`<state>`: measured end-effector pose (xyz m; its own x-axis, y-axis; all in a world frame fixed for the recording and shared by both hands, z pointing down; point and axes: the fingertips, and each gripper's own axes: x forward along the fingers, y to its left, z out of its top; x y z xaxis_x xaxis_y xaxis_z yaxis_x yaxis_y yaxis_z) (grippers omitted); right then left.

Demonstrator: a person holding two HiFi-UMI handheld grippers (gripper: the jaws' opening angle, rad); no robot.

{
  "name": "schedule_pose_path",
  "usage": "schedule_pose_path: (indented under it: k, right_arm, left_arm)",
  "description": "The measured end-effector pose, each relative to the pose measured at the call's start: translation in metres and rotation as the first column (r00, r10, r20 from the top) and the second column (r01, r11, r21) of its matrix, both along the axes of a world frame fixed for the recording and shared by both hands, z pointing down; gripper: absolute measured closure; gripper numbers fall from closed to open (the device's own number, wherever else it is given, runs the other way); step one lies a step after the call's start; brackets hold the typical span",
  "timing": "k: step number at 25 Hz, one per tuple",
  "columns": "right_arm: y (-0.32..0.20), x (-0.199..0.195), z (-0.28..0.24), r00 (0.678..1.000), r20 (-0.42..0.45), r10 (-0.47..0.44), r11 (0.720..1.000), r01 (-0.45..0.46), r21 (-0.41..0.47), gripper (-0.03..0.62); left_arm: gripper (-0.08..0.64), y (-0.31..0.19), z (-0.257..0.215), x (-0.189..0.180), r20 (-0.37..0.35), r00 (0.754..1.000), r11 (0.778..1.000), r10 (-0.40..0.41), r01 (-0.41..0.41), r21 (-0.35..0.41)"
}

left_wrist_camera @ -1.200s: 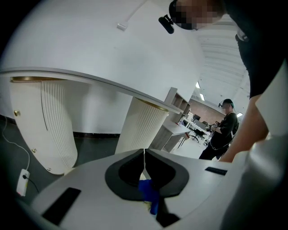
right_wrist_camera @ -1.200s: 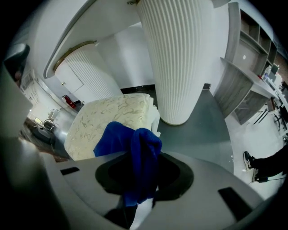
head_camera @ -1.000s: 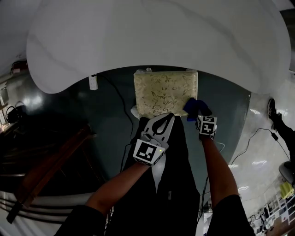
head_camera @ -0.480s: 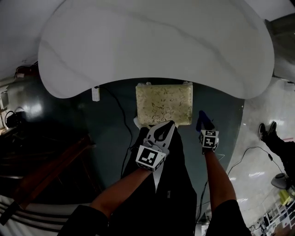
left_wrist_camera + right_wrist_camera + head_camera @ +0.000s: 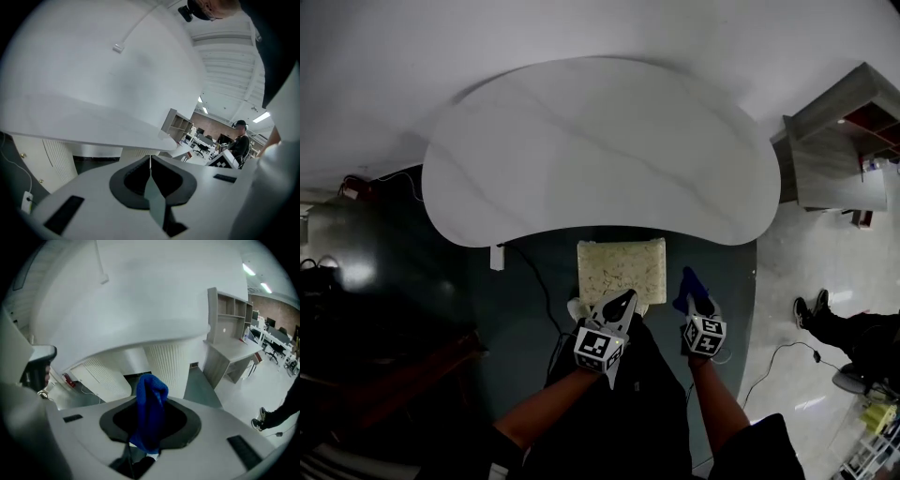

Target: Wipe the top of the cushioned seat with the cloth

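Although the cushioned seat (image 5: 621,272) is the surface to be wiped, the cloth (image 5: 692,284) is not on it. The seat is a pale, patterned square on the dark floor (image 5: 520,319), its far edge tucked under the near rim of the white tabletop (image 5: 600,159). The blue cloth hangs bunched at about 3 o'clock from the seat, just beside its right edge and apart from it. It is pinched between the jaws of the right gripper (image 5: 697,305), whose own view looks out at the room rather than down at the cushion. The left gripper (image 5: 622,300) sits at the seat's 6 o'clock. Its jaws are pressed together with nothing between them, and whether it touches the near edge cannot be told.

The step in hand looks like bringing the cloth onto the top. To do it well, the right gripper should tip downward so that the fabric, not the hard jaw tips, meets the cushion. Starting at the 12 o'clock edge and drawing toward 6 o'clock in overlapping strokes would suit, since so narrow a bunch likely covers little per pass. A firm pinch matters, because drag on the fabric may tug the cloth loose.
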<state>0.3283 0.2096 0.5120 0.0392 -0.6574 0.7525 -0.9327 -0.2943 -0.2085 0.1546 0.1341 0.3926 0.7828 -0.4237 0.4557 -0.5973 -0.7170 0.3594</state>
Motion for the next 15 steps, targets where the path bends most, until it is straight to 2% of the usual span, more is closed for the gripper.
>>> schedule_pose_path:
  k: [4,7,9,12,15]
  right_arm:
    - [-0.017,-0.026,-0.112,0.999,0.003,0.054,0.988,-0.054,0.142,0.471]
    - [-0.038,-0.051,-0.198,0.999,-0.008,0.041,0.963,-0.038,0.265,0.471]
    - [-0.063,-0.071,-0.250,0.999,-0.044,0.003,0.935,0.013,0.353,0.471]
    - [-0.092,-0.109,-0.323,0.982,-0.156,-0.110,0.879,0.170,0.446,0.471]
    - [-0.104,-0.144,-0.377,0.961,-0.204,-0.186,0.817,0.267,0.512,0.471]
  left_arm:
    - [0.540,-0.014,-0.063,-0.034,-0.032,0.997,0.997,-0.065,0.066,0.025]
    - [0.540,-0.033,-0.120,-0.068,-0.066,0.991,0.990,-0.116,0.120,0.070]
    - [0.540,-0.060,-0.157,-0.089,-0.072,0.989,0.981,-0.133,0.142,0.133]
    - [0.540,-0.084,-0.216,-0.108,-0.074,0.991,0.955,-0.110,0.126,0.269]
    - [0.540,-0.086,-0.257,-0.119,-0.139,0.985,0.943,-0.105,0.143,0.300]
